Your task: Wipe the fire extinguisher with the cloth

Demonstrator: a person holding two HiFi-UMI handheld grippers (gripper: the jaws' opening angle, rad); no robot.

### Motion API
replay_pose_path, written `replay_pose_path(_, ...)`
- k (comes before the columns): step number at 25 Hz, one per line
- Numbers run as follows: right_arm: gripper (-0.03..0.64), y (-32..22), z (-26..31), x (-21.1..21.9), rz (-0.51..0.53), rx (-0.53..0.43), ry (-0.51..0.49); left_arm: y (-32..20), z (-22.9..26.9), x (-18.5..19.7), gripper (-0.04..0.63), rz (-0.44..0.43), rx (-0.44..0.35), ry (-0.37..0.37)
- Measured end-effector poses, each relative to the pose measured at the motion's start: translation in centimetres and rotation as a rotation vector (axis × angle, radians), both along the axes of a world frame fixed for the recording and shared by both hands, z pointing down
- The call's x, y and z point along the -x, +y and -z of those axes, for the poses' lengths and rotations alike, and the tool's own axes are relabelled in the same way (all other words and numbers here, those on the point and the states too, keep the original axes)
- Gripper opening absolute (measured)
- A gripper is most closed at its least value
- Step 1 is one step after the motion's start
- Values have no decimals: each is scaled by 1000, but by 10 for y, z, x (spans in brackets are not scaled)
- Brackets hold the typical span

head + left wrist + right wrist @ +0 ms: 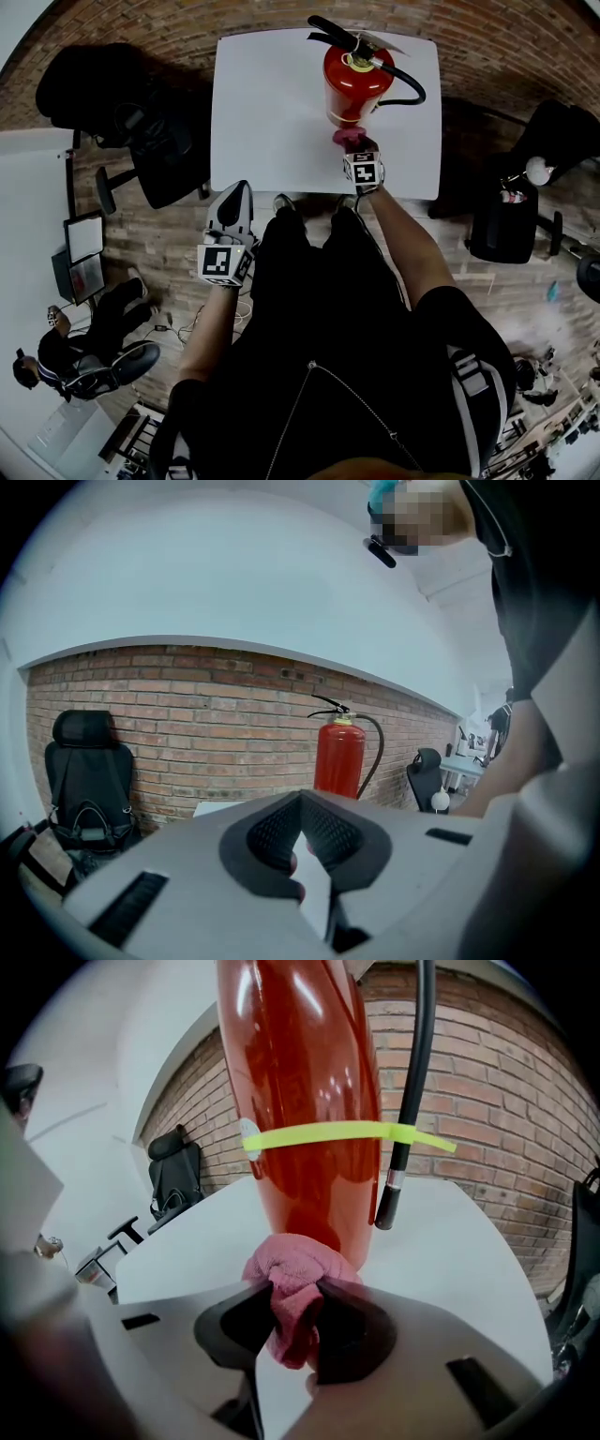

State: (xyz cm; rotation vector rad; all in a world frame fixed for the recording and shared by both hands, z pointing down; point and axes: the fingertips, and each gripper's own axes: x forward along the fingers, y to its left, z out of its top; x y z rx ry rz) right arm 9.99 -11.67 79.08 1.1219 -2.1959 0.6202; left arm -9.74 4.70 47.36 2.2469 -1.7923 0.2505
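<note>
Right gripper view shows your right gripper clamped on the cloth, jaws pinched into its bunched middle so a pink wad bulges out ahead of the pads. That wad looks pressed against the lowest part of the extinguisher, on the side facing you.

The cloth is soft and light. It will squash and fold over the curve rather than push back, so that hold on its middle is a sound one. Leave enough wad out front that the pads never meet the paint.

The extinguisher stands upright on the table. It should handle as a heavy, rigid steel cylinder with a glossy, likely slippery skin. Low strokes should not move it, but pushing high on the body could rock it. A yellow band circles the body above the cloth, and the black hose hangs down the extinguisher's right side, its nozzle ending above the table. Both could snag the cloth. If you need to steady it, take the valve and handle at the top, not the smooth body.

Your left gripper sits well apart from the extinguisher, nearer you and to its left. Its jaw tips are together with nothing between them.
</note>
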Motion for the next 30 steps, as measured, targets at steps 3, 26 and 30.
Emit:
replay_pose_path(3, 115, 11, 23, -3, 19, -22, -40, -10, 5, -12, 18, -8, -31, 3)
replay_pose_path(26, 114, 22, 281, 39, -486, -369, -146, -126, 40, 45, 18, -447, -125, 89)
replay_pose_path(30, 114, 13, 318, 38, -590, -426, -134, -131, 35, 59, 18, -505, -113, 103)
